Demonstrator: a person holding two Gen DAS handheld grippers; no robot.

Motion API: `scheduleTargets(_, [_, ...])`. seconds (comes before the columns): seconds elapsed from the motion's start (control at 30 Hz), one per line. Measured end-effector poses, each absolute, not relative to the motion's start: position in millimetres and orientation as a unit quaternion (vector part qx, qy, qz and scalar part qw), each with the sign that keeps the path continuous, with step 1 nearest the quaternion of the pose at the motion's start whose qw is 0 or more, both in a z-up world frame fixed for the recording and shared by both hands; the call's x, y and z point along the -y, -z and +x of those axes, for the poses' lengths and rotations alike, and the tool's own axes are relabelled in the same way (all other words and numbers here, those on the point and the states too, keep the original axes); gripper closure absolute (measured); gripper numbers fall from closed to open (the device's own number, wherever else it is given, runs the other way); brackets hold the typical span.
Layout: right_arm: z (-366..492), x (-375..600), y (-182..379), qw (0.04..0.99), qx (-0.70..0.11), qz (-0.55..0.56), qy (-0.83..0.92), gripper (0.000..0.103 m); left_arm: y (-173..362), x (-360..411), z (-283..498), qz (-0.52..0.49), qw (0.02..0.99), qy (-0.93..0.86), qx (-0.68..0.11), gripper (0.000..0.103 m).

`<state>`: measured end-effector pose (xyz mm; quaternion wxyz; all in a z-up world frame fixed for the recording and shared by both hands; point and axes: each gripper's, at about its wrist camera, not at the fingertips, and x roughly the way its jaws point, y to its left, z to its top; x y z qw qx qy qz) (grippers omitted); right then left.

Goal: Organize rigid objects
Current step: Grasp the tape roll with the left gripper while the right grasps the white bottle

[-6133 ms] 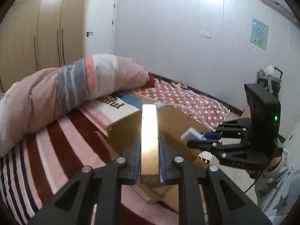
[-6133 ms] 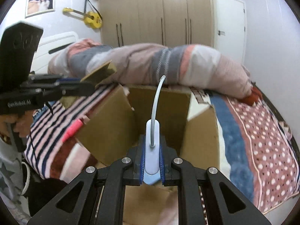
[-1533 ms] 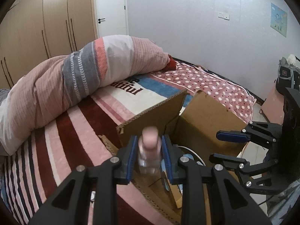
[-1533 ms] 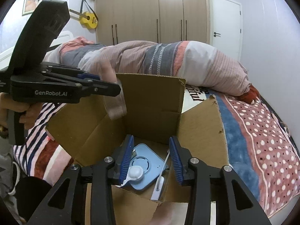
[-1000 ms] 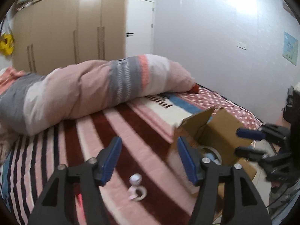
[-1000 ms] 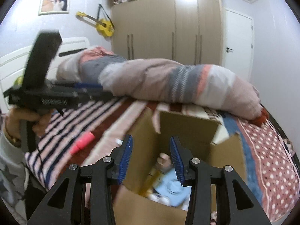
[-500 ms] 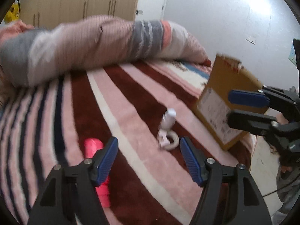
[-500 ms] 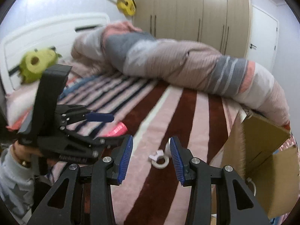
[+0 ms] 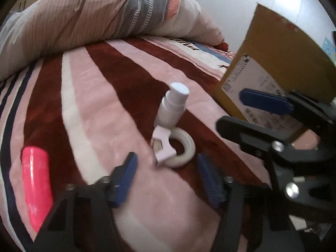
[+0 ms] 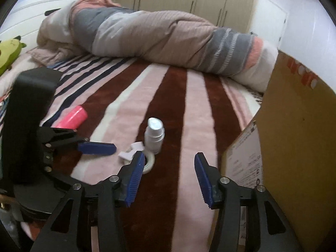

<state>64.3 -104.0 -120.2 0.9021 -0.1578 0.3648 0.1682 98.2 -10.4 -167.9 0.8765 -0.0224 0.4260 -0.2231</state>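
Three loose things lay on the striped blanket (image 10: pixel 195 96): one white bottle (image 10: pixel 154 136) standing upright, one tape ring (image 9: pixel 181 150) touching its base with a pale tab on the rim, and one pink tube (image 9: pixel 36 187) well apart. One box (image 10: pixel 294 136) stood to the right. Both the left gripper (image 9: pixel 167 177) and right gripper (image 10: pixel 168 175) were spread and held nothing

Showing white on the small bottle (image 9: pixel 172 107) and tape ring (image 9: pixel 182 149), pale lilac on the clip (image 9: pixel 161 145), hot pink on the tube (image 9: pixel 36 187). Lying under them, a bed blanket (image 9: pixel 117 88) striped pink, maroon, white and navy. Showing brown on the cardboard box (image 10: pixel 298 130), blue on the finger pads (image 10: pixel 134 176), pink-grey banding on the duvet (image 10: pixel 168 40).
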Motion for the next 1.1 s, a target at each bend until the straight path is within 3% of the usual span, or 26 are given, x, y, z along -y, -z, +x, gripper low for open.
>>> scheduleTargets(0.07, [64.7,104.3,119.3,0.905,-0.359,-0.16,-0.162,0.057,169.9,9.6,103.6,-0.022,0.876,0.225,-0.426,0.066])
scheduleTargets(0.73, [117.7,80.8,163.5,0.882,-0.411,-0.111,-0.202,0.056,151.7,-62.3,67.8,-0.036,0.898,0.148,-0.413,0.066])
scheduleTargets(0.83, [124.4,78.7,164.5,0.881,-0.413,-0.108,-0.207,0.082,146.6,-66.4,66.0,-0.038,0.9,0.142,-0.409,0.066])
scheduleTargets(1.1, [77.7,79.5,121.2,0.879,-0.374,-0.094,-0.28,0.083,97.5,-72.9,39.1,-0.033,0.919,0.133,-0.369,0.066])
